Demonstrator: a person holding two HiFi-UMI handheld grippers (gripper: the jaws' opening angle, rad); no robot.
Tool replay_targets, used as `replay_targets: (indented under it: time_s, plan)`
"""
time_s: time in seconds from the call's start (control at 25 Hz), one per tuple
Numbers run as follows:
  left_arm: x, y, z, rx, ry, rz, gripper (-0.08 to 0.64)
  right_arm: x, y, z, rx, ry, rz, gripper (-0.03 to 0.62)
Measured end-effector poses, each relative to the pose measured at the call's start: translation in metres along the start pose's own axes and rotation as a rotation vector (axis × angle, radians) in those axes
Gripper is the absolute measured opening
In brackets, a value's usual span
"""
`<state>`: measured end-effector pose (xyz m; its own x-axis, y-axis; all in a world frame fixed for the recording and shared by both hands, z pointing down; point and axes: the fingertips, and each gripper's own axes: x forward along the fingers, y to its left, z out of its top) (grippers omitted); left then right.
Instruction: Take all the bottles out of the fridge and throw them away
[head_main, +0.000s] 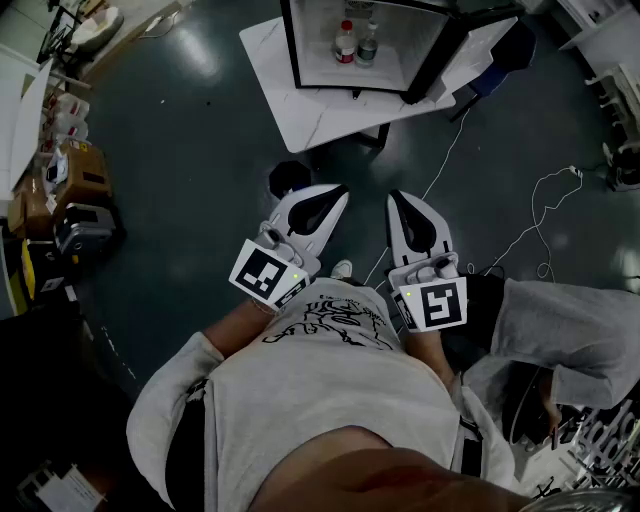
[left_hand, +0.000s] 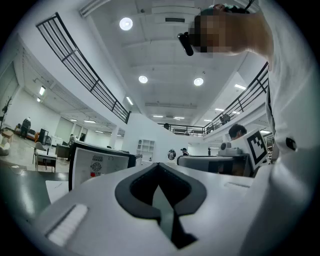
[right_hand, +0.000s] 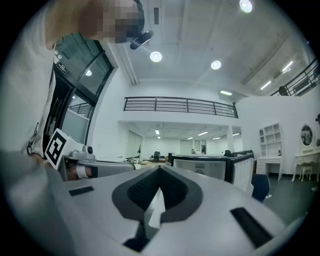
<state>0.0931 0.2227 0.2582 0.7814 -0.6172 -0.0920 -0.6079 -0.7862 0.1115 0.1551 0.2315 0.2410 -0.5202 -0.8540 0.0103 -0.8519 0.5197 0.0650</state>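
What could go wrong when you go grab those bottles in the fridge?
The white cable loops across the floor on the right; feet might catch on it. The red-labelled bottle and the clear bottle stand close together in the fridge, so grabbing one could tip the other. The left gripper and right gripper are both shut; they must open before reaching in.

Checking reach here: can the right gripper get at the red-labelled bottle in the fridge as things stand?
Probably not yet. The fridge stands open, but the right gripper is shut and held near the body, well short of the bottle.
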Motion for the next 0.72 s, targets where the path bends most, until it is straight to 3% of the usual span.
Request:
replay_targets:
  time_s: [0.72]
  plan:
    - [0.043, -0.033, -0.015, -0.004, 0.005, 0.049, 0.009, -0.034, -0.056, -0.011, 0.046, -0.003, -0.007, 0.011]
